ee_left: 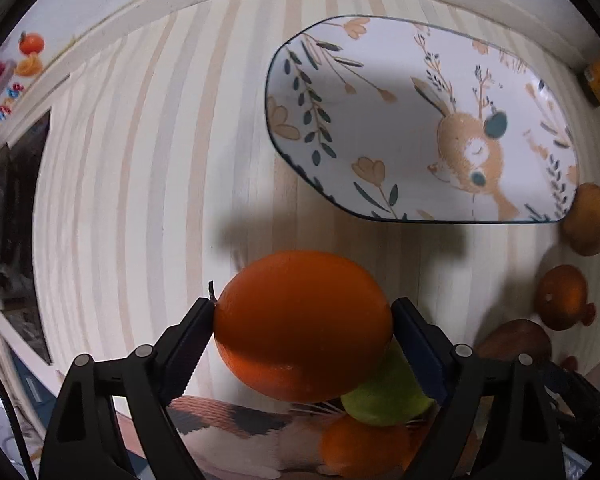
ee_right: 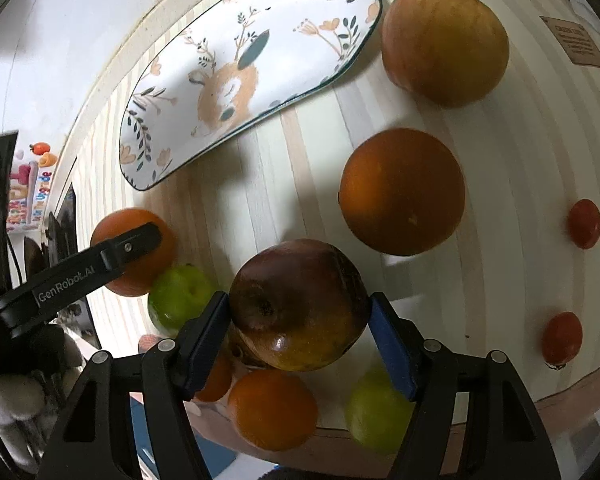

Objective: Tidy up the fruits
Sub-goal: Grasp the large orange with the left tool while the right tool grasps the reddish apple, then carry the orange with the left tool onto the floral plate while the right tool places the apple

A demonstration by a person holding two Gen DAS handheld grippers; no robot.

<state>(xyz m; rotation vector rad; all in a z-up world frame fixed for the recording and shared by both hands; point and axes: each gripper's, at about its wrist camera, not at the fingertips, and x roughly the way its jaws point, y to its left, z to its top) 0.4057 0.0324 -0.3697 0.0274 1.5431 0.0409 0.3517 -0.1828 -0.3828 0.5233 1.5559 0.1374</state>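
My left gripper [ee_left: 303,322] is shut on an orange [ee_left: 300,324] and holds it above the striped table, short of the empty deer-patterned plate [ee_left: 380,120]. In the right wrist view the same orange [ee_right: 140,264] shows under the left gripper's finger [ee_right: 128,248]. My right gripper [ee_right: 300,312] is shut on a dark red apple [ee_right: 300,304]. The plate [ee_right: 180,92] lies at the far left in that view. A green fruit [ee_right: 178,294] sits below the held orange.
On the table lie a large orange [ee_right: 402,192], a yellow-red apple [ee_right: 444,44] beside the plate, and two small red tomatoes [ee_right: 585,224] [ee_right: 562,338]. Below my right gripper are an orange [ee_right: 272,410] and a green fruit [ee_right: 374,412]. The table edge runs close in front.
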